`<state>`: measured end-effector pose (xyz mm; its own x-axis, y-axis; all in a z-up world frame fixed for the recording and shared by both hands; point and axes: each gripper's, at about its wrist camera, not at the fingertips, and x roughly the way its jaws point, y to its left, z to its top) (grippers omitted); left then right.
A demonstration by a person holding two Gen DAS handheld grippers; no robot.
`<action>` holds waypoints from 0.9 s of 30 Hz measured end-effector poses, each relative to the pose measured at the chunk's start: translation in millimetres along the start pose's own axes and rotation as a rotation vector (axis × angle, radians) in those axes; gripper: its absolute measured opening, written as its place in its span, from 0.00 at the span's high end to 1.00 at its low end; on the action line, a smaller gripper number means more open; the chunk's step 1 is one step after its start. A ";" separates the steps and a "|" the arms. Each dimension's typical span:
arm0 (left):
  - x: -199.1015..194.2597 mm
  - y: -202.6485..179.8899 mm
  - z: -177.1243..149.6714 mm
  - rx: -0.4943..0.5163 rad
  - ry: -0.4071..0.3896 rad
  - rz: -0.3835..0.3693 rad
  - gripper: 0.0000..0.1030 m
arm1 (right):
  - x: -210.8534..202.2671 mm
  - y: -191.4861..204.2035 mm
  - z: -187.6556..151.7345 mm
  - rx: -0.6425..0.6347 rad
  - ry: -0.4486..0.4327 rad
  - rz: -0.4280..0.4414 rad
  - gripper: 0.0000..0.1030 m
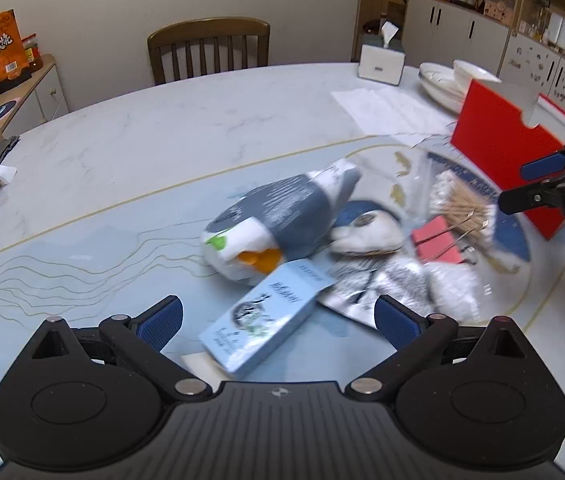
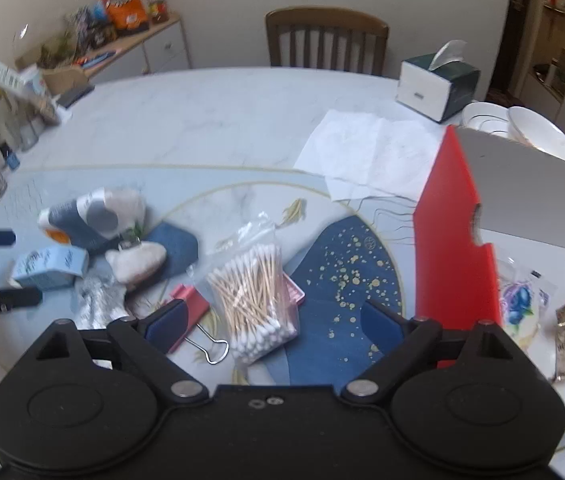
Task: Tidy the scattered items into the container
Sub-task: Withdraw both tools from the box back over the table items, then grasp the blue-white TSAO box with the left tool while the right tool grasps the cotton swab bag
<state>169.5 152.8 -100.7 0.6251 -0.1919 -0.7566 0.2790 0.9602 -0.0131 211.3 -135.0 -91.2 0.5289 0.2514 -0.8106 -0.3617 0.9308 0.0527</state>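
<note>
A pale marble-look table [image 2: 202, 120] with a blue patterned mat [image 2: 342, 272]. On it lie a bag of cotton swabs [image 2: 254, 300], a light blue carton [image 2: 48, 268], a grey-and-white pouch [image 2: 90, 216] — and, farther back, a tissue box [image 2: 434, 84], white paper sheets [image 2: 374, 156], stacked white dishes [image 2: 522, 128] and a red-sided box [image 2: 454, 240].

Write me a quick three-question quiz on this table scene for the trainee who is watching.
1. True or false: the right gripper is clamped on the bag of cotton swabs.
2. What lies between the left gripper's open fingers? A) light blue carton B) tissue box C) bowl
3. Name the colour of the container's near wall.

Key: 1 false, its jaws are open above the bag. 2 A. 3 red.
</note>
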 end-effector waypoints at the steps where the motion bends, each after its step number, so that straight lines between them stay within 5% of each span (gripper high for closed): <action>1: 3.1 1.9 -1.0 0.006 0.001 0.002 0.00 | 2.1 1.2 0.1 -0.010 0.002 0.002 0.11; 17: 32.8 16.1 -8.0 0.004 0.055 -0.001 0.02 | 33.6 16.9 3.7 -0.188 0.051 -0.021 0.24; 27: 32.4 14.7 -7.8 0.005 0.047 0.001 0.21 | 38.8 18.4 3.8 -0.190 0.044 -0.016 0.36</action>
<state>188.2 162.3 -130.5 0.5905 -0.1814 -0.7864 0.2823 0.9593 -0.0093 228.0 -107.1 -119.4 0.5031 0.2217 -0.8353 -0.4945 0.8666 -0.0678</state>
